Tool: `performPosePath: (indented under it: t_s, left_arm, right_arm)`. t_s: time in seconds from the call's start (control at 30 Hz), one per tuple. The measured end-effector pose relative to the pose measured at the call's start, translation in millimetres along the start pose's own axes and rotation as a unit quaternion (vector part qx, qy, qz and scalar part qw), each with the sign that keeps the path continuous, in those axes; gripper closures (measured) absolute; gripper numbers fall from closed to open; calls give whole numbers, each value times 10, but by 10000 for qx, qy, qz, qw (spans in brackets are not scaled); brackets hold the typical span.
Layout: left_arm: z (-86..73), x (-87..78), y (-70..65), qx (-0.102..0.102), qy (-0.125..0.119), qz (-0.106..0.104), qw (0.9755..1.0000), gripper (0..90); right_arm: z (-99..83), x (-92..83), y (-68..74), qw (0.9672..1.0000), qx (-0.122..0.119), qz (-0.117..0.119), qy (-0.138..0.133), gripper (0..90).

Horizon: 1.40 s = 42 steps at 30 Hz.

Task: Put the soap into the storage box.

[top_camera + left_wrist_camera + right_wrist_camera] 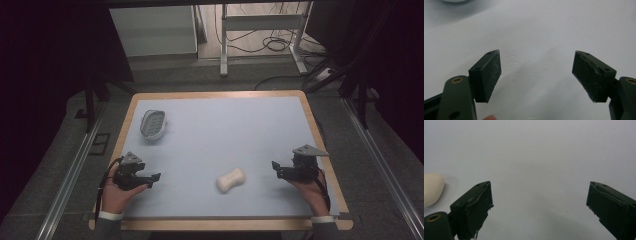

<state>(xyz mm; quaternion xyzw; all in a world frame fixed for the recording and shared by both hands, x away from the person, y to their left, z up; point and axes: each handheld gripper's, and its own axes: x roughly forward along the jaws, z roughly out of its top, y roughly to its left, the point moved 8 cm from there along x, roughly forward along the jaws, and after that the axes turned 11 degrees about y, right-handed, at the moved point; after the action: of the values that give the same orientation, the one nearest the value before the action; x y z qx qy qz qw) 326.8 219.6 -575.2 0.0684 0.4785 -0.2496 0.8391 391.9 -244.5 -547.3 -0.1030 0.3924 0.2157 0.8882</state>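
Observation:
A cream, peanut-shaped soap bar [231,179] lies on the pale blue table mat [220,135], near the front and slightly right of the middle. A white soap dish [153,124] with a ribbed grey inside rests at the back left. My left gripper [152,178] sits low at the front left, jaws wide open over bare mat [536,72]. At the front right my right gripper [278,169] points toward the soap, open and holding nothing [539,200]. The soap's end [432,188] shows at the left edge of the right gripper view.
The mat lies on a wooden-edged table [320,140]. Behind it stand a white desk frame [262,30] with cables on the floor and dark curtains at both sides. Metal rails [70,175] run along the table's sides.

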Motion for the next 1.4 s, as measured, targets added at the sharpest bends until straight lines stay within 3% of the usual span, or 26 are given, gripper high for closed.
performPosePath:
  t_s: [0.33, 0.5, 0.73, 0.87, 1.17, 1.3, 1.4]
  left_arm:
    - [-6, -36, -33, -87, 18, -164, 9998, 257]
    - [-28, -39, -75, -71, 65, -110, 9999, 258]
    - [5, -122, -153, 11, -49, -109, 9999, 257]
    - [28, -126, -208, -35, -38, -269, 9996, 264]
    - [108, -126, -284, 115, 1, -258, 9996, 266]
    - [194, -220, -375, 312, -76, -362, 9988, 267]
    - [237, -260, -392, 342, -109, -329, 9988, 266]
  right_arm:
    - [-35, -6, -53, 10000, 79, 38, 19, 63]
    - [-34, 25, -43, 10000, -21, 42, 50, 63]
    - [-30, -31, -23, 10000, -19, 60, 10, 63]
    - [-23, -71, -40, 10000, 26, 23, -48, 64]
    - [-92, -166, -118, 9999, 135, -24, -101, 71]
    - [-100, -193, -117, 9998, 165, 49, -142, 75]
    - [-111, -214, -133, 9996, 215, 57, -154, 75]
